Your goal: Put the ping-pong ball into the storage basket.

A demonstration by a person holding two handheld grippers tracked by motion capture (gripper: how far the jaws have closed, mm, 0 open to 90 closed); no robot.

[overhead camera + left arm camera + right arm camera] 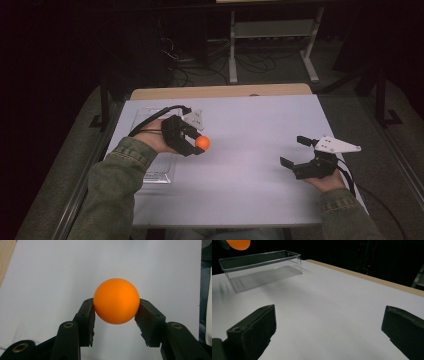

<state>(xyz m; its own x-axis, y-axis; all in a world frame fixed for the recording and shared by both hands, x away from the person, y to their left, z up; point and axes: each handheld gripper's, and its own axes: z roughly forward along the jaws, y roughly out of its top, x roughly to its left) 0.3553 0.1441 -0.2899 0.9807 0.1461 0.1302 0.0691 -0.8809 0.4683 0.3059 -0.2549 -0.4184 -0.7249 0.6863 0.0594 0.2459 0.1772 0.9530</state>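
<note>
Figure: ball held above the tabletop, with the clear box (262, 267) as landmark. My left claw (116, 315) is clenched on the orange ball (116, 300), one pad on each flank just below the widest part, so the ball rests in the grip rather than being squeezed out forward. In the high view the ball (202, 143) hangs just to the right of the clear box (157, 172), over bare white tabletop (250, 125), not over the box's opening. I judge the box to be the intended receptacle: it stands empty, open side up, near the tabletop's left edge, within easy reach of the hand that carries the ball. My right claw (299, 152) lies released, jaws spread wide with nothing between them, well apart from the box on the far right. I keep it low and idle there so it stays out of the left hand's path.
</note>
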